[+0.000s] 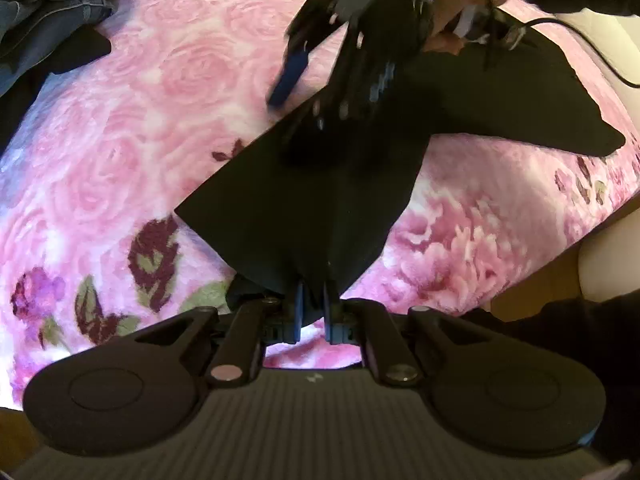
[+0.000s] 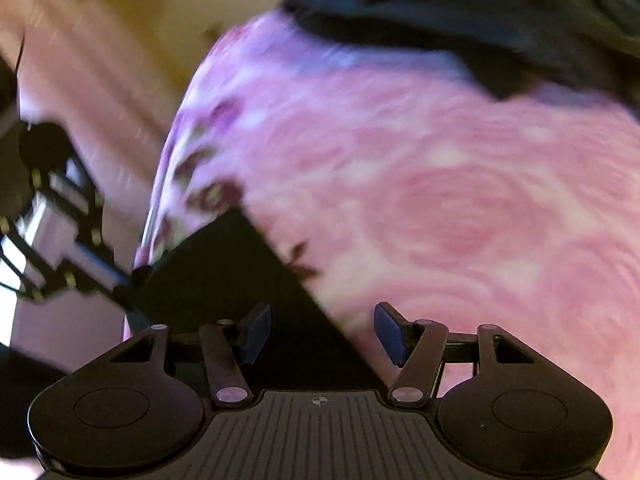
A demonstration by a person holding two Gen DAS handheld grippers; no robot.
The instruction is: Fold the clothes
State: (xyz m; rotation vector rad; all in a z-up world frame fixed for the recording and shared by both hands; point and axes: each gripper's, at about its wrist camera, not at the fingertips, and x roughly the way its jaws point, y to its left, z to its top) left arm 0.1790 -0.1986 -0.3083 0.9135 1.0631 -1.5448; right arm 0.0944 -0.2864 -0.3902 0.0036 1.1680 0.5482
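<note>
A black garment (image 1: 304, 200) lies spread on a pink rose-patterned blanket (image 1: 132, 120). My left gripper (image 1: 313, 300) is shut on the garment's near edge, cloth pinched between its blue pads. My right gripper (image 2: 322, 336) is open, its blue pads wide apart, hovering over a straight folded edge of the black garment (image 2: 240, 280). In the left wrist view the right gripper (image 1: 320, 68) shows above the garment's far part, blurred. In the right wrist view the left gripper (image 2: 80, 256) shows at the far left, holding the cloth's corner.
A heap of denim and dark clothes (image 1: 48, 4) lies at the blanket's far left corner; it also shows blurred in the right wrist view (image 2: 480, 8). A black cable (image 1: 592, 52) trails at the right. The blanket's edge drops off at right (image 1: 560, 240).
</note>
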